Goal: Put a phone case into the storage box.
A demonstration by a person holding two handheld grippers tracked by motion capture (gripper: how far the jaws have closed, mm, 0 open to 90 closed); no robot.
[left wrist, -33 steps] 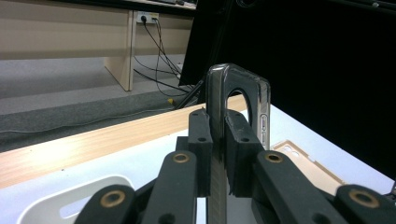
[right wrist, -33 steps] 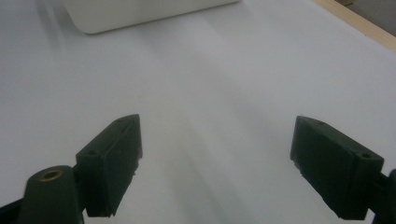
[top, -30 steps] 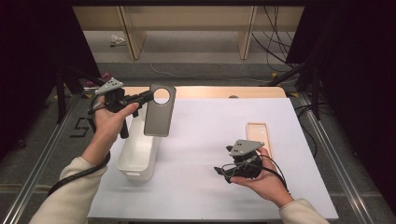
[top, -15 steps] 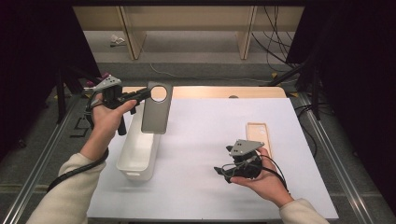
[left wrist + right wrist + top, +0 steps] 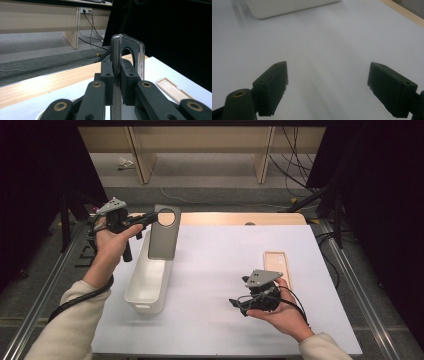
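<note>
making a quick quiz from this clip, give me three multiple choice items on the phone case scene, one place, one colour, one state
1. Where is the grey phone case?
A. flat on the table
B. held above the white bin
C. under the right hand

2. What colour is the case lying on the table?
A. beige
B. red
C. blue

3. How do the right hand-held gripper jaws stand?
A. shut on a case
B. shut on nothing
C. open

Answers:
1 B, the left hand-held gripper holds it over the bin.
2 A, it looks pale tan against the white table top.
3 C, a wide gap shows between the pads.
</note>
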